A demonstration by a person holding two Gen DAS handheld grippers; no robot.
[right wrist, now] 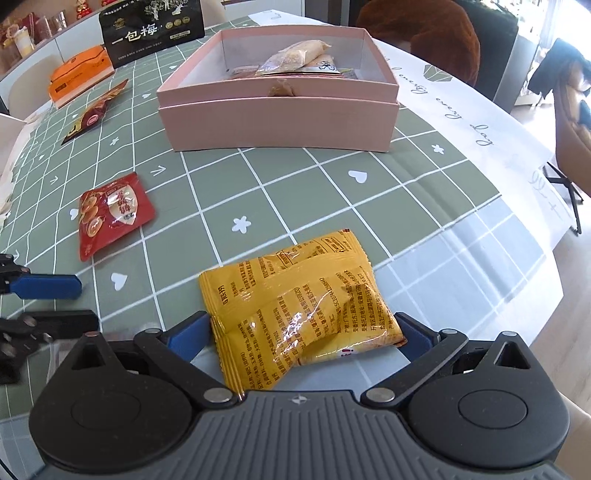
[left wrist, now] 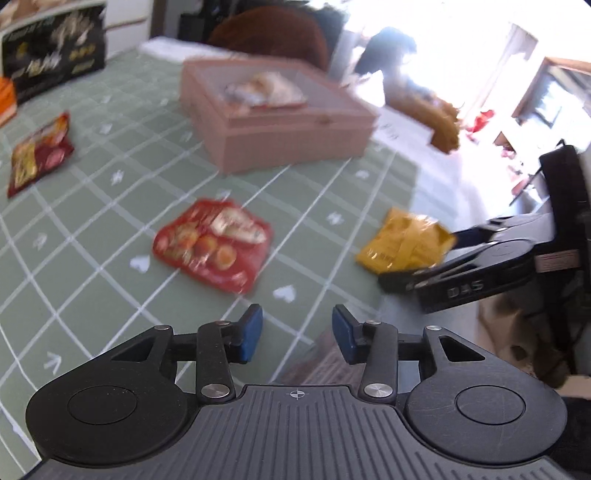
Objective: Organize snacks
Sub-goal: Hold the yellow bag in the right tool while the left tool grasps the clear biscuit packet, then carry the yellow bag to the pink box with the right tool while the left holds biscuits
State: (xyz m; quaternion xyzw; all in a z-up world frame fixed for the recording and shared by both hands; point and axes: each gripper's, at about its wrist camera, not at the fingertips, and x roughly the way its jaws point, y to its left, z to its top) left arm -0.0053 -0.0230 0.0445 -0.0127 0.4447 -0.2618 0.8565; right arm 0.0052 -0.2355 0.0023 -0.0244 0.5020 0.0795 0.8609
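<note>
Right tongs (right wrist: pixel 301 332) clamp yellow packet (right wrist: pixel 295 306); left tongs (left wrist: pixel 297 334) half-spread, empty, red packet (left wrist: pixel 212 243) ahead. Risk: slick foil slips before pink box (right wrist: pixel 277 118), grip only at edge.

**Colours and patterns, table scene**

Tablecloth (right wrist: pixel 295 192): sage green, white grid lines, small white hearts, flowers and arrows; white border strip with grey script. Box (right wrist: pixel 280 122) ahead of both grippers: pale pink outside, white inside. Packet (right wrist: pixel 295 314) between the right gripper (right wrist: pixel 303 332) pads: yellow with red print, glossy. Packet (right wrist: pixel 110 218) ahead-left of it: red with orange rounds and a white-silver shield. Far-left bag (right wrist: pixel 155 29): black, white characters. Flat carton (right wrist: pixel 81 75) beside it: orange. Gripper pads (left wrist: pixel 251 332): blue on black linkages.
</note>
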